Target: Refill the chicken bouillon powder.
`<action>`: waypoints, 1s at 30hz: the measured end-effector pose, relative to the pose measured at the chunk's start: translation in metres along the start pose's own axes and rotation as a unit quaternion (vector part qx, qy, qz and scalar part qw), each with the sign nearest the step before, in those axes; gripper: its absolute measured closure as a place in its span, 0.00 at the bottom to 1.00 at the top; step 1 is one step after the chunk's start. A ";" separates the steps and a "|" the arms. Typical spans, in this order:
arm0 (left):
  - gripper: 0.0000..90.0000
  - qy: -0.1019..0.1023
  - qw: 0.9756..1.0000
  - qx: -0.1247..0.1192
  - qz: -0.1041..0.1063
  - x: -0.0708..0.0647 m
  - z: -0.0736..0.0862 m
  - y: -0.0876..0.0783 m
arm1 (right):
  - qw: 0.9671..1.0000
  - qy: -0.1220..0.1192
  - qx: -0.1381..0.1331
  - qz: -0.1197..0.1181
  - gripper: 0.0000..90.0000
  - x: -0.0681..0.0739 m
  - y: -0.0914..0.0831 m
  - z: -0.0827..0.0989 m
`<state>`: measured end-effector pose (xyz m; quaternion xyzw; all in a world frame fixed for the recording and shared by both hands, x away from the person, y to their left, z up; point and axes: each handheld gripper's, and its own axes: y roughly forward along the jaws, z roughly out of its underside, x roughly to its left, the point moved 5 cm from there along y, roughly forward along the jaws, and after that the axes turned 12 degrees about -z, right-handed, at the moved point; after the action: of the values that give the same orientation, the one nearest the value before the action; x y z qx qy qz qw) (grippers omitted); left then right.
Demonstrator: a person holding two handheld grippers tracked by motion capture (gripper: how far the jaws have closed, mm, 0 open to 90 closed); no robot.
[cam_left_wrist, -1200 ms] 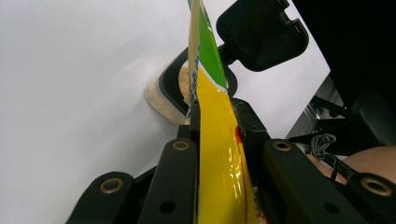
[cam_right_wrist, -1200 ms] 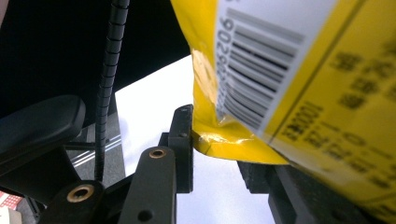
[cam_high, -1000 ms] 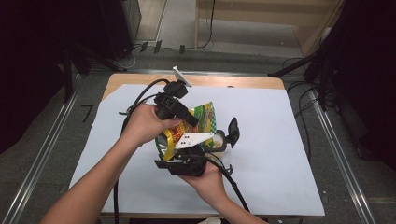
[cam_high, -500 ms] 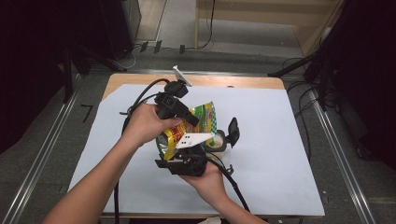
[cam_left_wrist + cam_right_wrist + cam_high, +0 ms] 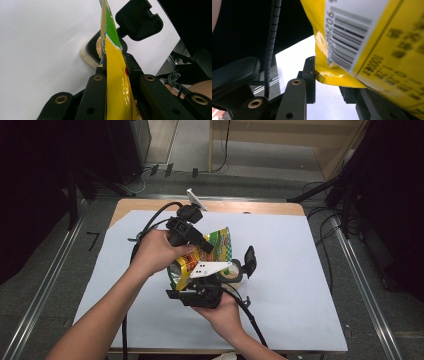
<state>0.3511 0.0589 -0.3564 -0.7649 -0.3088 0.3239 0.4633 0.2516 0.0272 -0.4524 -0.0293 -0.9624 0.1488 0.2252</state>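
Since the bag (image 5: 212,251) is thin glossy film, I'd treat it as light, floppy and slick: it will crease rather than resist, and it can slide out of smooth pads. Contents may be brittle, so I'd pinch the flat seams or corners, not the belly.

Bag sits mid-frame in the high view, lifted off the white sheet (image 5: 300,270), held between both tools. A jar (image 5: 232,274) with a flipped-up black lid (image 5: 249,261) stands just right of it, under the bag's lower end.

Left gripper (image 5: 196,239): clamped on the bag. In the left gripper view the jaws are pinched tight on the yellow film edge (image 5: 116,82), the bag (image 5: 110,37) running up the centre of frame, jar (image 5: 93,51) beyond it at centre.

Right gripper (image 5: 199,287): in the right gripper view the bag's lower corner (image 5: 332,75) sits between the jaws; the left pad (image 5: 310,75) touches it, but the far pad is hidden behind the film, so I can't tell whether it's truly gripping.

Pose: left hand (image 5: 157,252) comes in from lower left, tool pointed right across the bag top. Right hand (image 5: 222,312) comes from bottom centre, palm up, tool aimed up-frame at the bag's bottom.
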 end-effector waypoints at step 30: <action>0.92 0.000 1.000 0.010 -0.015 -0.005 -0.008 0.005 | 1.000 0.019 -0.015 -0.003 0.79 0.001 -0.004 -0.003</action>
<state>0.3555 0.0492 -0.3574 -0.7558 -0.3171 0.3194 0.4757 0.2525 0.0244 -0.4479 -0.0322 -0.9602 0.1326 0.2436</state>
